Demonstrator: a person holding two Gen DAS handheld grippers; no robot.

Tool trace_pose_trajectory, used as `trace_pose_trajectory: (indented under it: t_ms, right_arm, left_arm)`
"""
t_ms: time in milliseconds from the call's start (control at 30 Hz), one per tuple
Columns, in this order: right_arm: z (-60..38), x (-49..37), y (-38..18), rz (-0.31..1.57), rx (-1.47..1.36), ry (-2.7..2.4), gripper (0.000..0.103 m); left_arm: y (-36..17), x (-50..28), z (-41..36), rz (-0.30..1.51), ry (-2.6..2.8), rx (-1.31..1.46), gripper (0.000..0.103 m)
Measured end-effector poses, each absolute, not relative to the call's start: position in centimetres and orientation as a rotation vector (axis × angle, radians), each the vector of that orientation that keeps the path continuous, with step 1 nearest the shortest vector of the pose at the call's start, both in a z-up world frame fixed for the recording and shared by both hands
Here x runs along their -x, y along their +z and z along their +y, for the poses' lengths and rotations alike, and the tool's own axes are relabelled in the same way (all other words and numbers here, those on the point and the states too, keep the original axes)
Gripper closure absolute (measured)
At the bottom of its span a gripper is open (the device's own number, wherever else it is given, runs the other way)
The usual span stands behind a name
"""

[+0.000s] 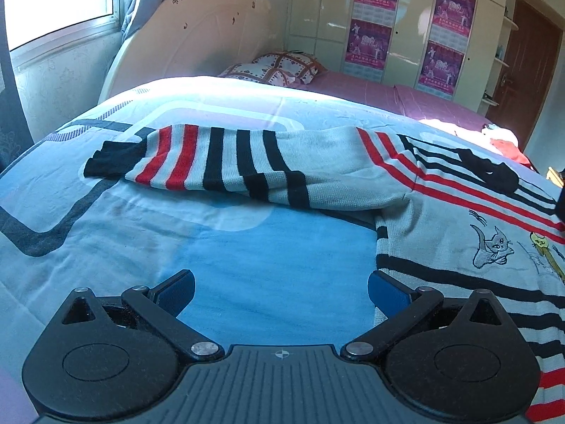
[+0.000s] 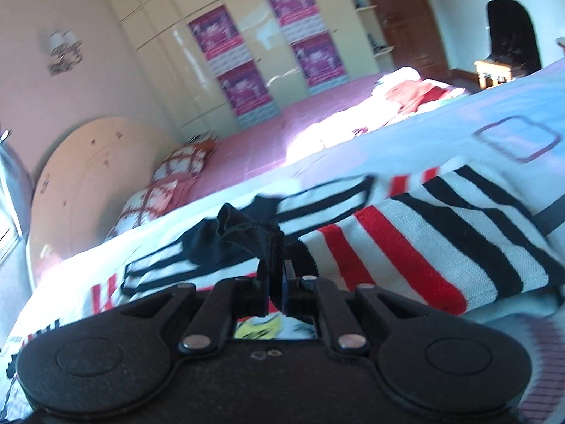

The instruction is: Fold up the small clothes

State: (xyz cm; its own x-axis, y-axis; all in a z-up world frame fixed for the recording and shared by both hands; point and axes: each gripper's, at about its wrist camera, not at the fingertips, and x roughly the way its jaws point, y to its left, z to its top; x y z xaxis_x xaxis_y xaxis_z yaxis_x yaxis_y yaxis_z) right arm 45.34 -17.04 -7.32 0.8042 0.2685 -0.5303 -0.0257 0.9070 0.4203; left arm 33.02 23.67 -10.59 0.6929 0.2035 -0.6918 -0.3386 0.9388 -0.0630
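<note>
Your left gripper (image 1: 281, 291) hangs open over the quilt (image 1: 247, 254). The sweater (image 1: 441, 212) lies at two o'clock, its sleeve (image 1: 226, 162) stretching toward eleven.

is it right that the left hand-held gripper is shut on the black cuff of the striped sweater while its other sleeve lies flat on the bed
Not quite: it is the right hand-held gripper that is shut on the black cuff of the striped sweater, as the right wrist view shows. The left hand-held gripper is open over the bed. The other sleeve does lie flat.
</note>
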Motion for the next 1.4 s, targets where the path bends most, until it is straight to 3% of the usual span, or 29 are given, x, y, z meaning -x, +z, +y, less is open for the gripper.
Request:
trace_pose_trajectory:
  t_ms: [167,200,400,533,567,600,633,1067,1100,1133,1167,1400]
  right_arm:
    - [-13.1,-46.5,-9.7,0.714,-0.366,0.228,0.095]
    - [-12.6,-46.6,-10.4,0.740,-0.350,0.243,0.089]
    - [-11.8,-42.3,-9.0,0.641,-0.247,0.307,0.073]
    - [-15.1,-39.4,-7.4,0.565,-0.265,0.274,0.072]
    - [-16.1,-38.8,-7.2,0.558,-0.275,0.258,0.072]
    - [-17.2,-38.3,-7.0,0.556,-0.284,0.239,0.070]
    - [-18.3,-37.9,-6.9,0.558,-0.296,0.220,0.067]
    - [-28.6,-36.1,-7.5,0.555,-0.397,0.030,0.065]
    - [-29.0,-36.1,-7.6,0.556,-0.403,0.012,0.065]
    - [-29.4,-36.1,-7.7,0.558,-0.408,-0.001,0.066]
    - [-29.8,-36.1,-7.8,0.559,-0.415,-0.010,0.066]
    - [-31.8,-36.6,-8.3,0.535,-0.477,-0.067,0.068]
  left_arm:
    - [-10.4,-33.0,24.2,0.714,0.299,0.232,0.000]
    - [-10.4,-33.2,24.2,0.722,0.285,0.251,0.000]
    - [-10.3,-35.5,22.0,0.723,0.202,0.301,0.000]
    - [-10.0,-38.5,18.5,0.701,0.041,0.368,0.001]
    - [-9.9,-39.4,17.2,0.695,-0.007,0.376,0.006]
    - [-9.9,-40.4,16.0,0.696,-0.050,0.383,0.029]
    - [-10.0,-41.7,14.6,0.712,-0.092,0.396,0.043]
    - [-15.3,-53.1,1.9,0.868,-0.324,0.604,0.045]
    - [-15.4,-53.4,1.4,0.856,-0.329,0.597,0.051]
    - [-15.6,-53.9,1.1,0.858,-0.330,0.581,0.086]
    - [-15.7,-54.3,0.7,0.868,-0.327,0.566,0.097]
    - [-11.0,-54.0,2.3,0.652,-0.351,0.485,0.098]
